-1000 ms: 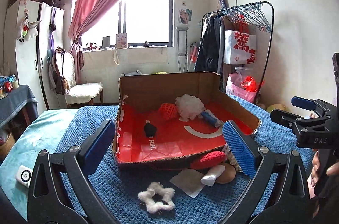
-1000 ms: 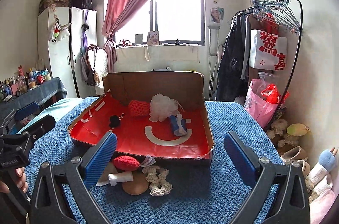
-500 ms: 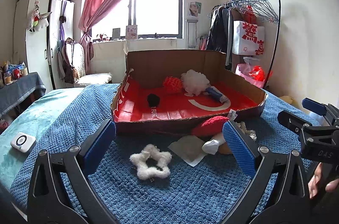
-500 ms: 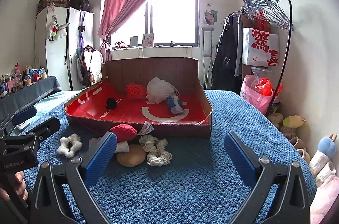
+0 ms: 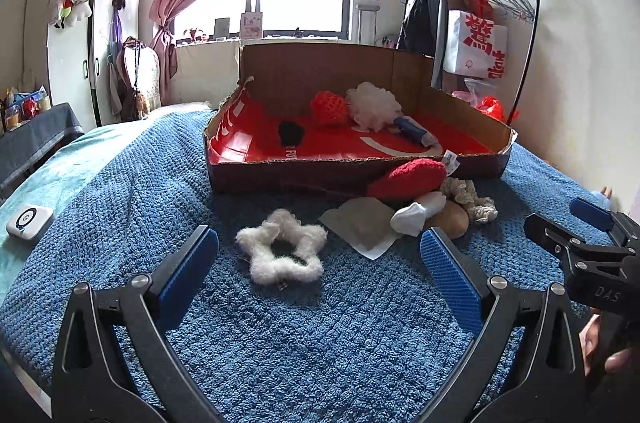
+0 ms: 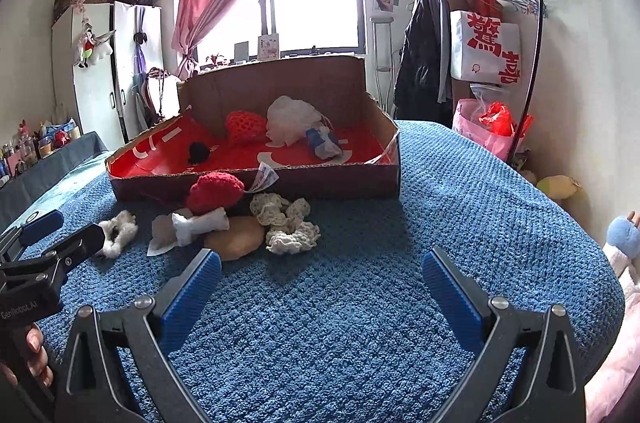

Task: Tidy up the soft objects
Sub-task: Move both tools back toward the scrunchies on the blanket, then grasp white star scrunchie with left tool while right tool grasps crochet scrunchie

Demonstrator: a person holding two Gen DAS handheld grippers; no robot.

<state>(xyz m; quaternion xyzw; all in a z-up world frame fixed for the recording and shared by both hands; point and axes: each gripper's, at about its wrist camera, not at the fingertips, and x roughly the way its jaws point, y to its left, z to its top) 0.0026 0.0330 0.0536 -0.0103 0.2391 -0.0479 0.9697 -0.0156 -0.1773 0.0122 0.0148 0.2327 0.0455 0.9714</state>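
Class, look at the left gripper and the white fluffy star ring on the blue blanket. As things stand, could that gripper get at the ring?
Probably yes. The left gripper is open, and the white star ring lies directly ahead of it on the blue blanket, apart from the other soft things, with nothing between.

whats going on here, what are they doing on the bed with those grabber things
A person holds a two-finger claw in each hand over a blue blanket, sorting soft items into a cardboard box. The box already holds a few pieces, including a white puff. Both claws are open and empty. The left claw points at a white fluffy star ring just ahead of it. The right claw faces the small pile in front of the box, with a red knitted piece on top.
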